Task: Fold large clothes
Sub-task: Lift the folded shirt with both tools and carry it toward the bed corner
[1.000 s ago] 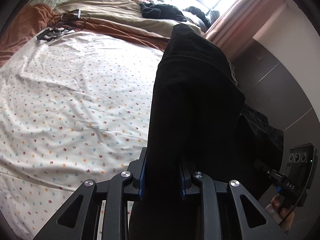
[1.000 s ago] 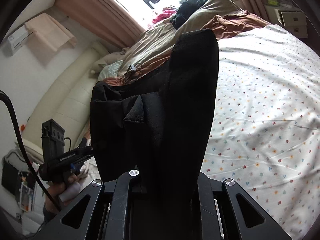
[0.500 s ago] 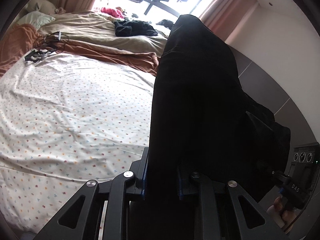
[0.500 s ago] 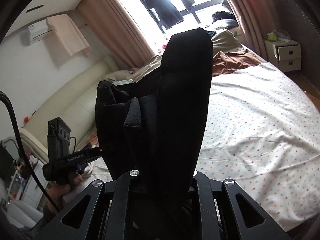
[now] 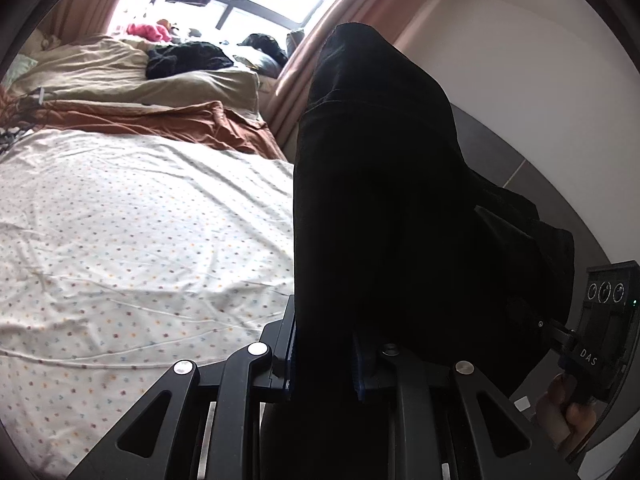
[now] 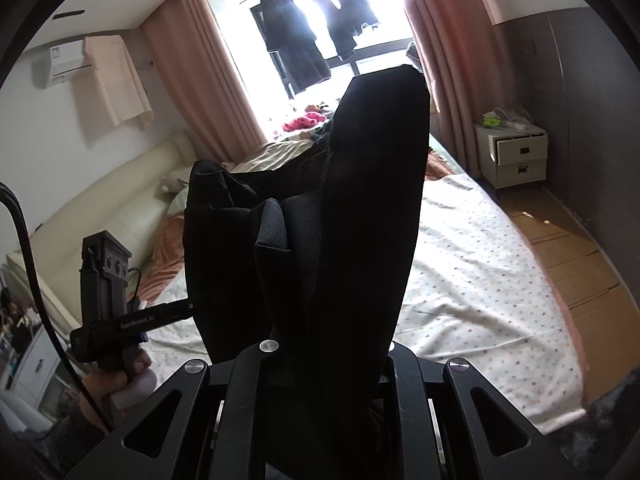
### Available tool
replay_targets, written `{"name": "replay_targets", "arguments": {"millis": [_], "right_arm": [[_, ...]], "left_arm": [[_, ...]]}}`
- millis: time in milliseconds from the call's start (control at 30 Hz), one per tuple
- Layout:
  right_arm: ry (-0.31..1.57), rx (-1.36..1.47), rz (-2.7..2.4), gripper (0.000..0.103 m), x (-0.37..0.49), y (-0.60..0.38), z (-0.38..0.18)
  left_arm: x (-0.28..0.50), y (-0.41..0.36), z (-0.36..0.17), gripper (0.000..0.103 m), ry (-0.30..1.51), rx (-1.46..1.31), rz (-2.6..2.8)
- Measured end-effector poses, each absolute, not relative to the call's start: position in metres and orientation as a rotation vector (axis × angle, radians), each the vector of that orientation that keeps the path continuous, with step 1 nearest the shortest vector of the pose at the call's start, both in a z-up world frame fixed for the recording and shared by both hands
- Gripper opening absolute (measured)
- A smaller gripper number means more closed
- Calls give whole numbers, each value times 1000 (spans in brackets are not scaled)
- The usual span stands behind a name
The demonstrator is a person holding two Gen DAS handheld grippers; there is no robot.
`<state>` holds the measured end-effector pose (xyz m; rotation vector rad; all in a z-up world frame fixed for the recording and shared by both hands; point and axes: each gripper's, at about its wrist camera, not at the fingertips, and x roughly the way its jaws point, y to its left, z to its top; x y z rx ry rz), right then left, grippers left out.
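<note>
Black heavy-fabric garment [image 5: 376,208] hangs between my tongs, off dotted white bed sheet [image 5: 132,232], above its near edge. Left gripper [image 5: 324,354] and right gripper [image 6: 328,356] both clamped on cloth, apart, probably to spread it for folding.

Right claw [image 6: 324,364] clamped on black fabric garment [image 6: 360,208], left claw [image 6: 191,307] pinching its far edge, above dotted-sheet bed [image 6: 480,280].
</note>
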<state>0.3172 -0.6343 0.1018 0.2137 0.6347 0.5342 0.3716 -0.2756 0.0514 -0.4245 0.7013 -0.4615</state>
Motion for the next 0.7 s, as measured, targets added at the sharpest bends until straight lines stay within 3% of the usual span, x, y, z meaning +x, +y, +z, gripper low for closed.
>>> {"name": "replay_targets", "arguments": {"millis": [700], "right_arm": [[683, 217, 277, 16, 350, -733, 97]], "left_arm": [[436, -454, 9, 22, 836, -359, -639]]}}
